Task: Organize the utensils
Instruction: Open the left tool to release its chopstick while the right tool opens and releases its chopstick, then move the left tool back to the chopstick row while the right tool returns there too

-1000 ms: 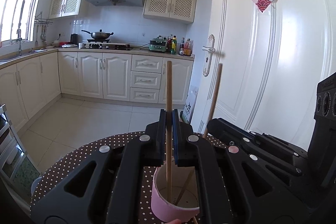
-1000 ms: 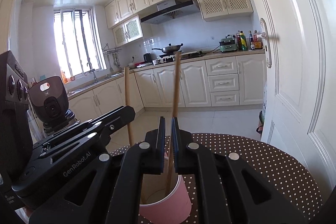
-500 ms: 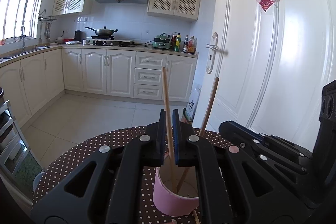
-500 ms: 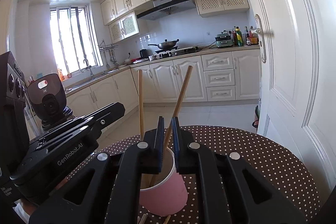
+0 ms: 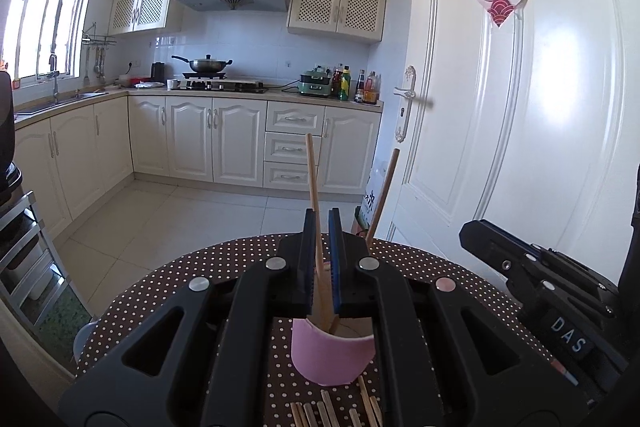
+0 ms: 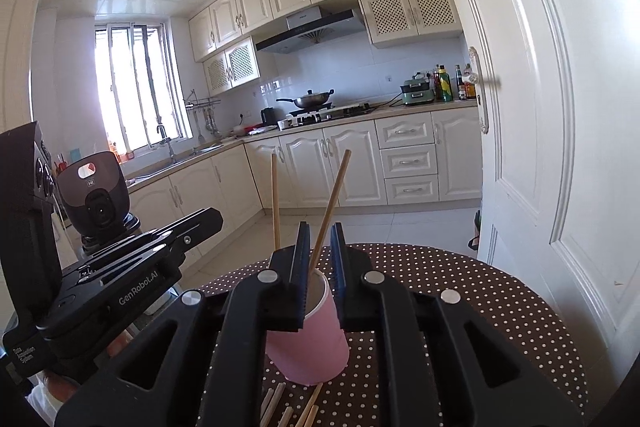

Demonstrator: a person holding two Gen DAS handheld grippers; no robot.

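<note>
Two wooden chopsticks lean in a pink paper cup on the polka-dot counter. Both grippers' jaws stand slightly parted, gripping nothing (spare loose sticks lie just before the cup).

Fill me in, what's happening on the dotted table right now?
A person with two handheld grippers is sorting wooden chopsticks into a pink paper cup. Two chopsticks stand in it: one between the left gripper jaws, one between the right gripper jaws. Both look released. More chopsticks lie on the table.
</note>
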